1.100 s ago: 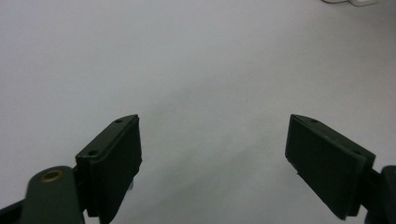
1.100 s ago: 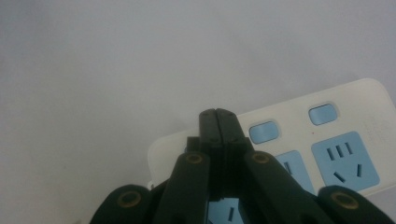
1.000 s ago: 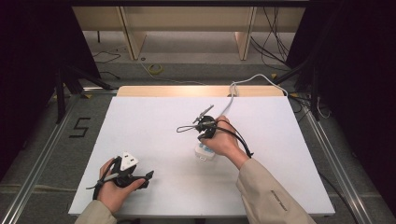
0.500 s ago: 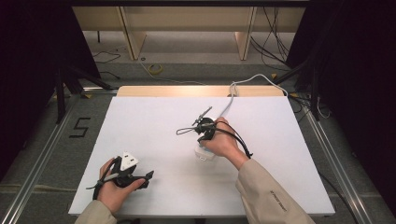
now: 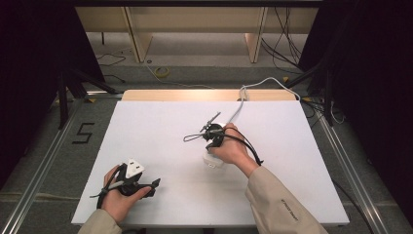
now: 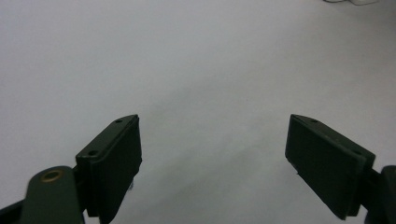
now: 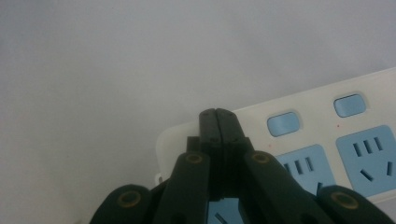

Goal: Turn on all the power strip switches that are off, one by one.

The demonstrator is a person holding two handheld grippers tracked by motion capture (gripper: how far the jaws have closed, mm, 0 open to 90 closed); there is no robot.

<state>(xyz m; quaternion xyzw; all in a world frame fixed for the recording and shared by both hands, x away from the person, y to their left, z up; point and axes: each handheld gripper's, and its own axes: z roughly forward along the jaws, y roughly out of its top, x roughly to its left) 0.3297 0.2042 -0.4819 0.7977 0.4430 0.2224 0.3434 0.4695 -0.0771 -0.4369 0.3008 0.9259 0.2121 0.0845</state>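
Jaws of the right gripper (image 7: 218, 113) stay closed over the power strip (image 7: 327, 140), seemingly unmoved.

Bright even overhead light, dark surroundings, soft close-up blur

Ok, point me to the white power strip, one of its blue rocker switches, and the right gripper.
White plastic power strip (image 7: 187, 135), right gripper view, on its rounded end.
Blue rocker switch (image 7: 284, 123), right gripper view, on the switch face.
Right gripper (image 7: 217, 113), right gripper view, at the tips of its shut fingers.
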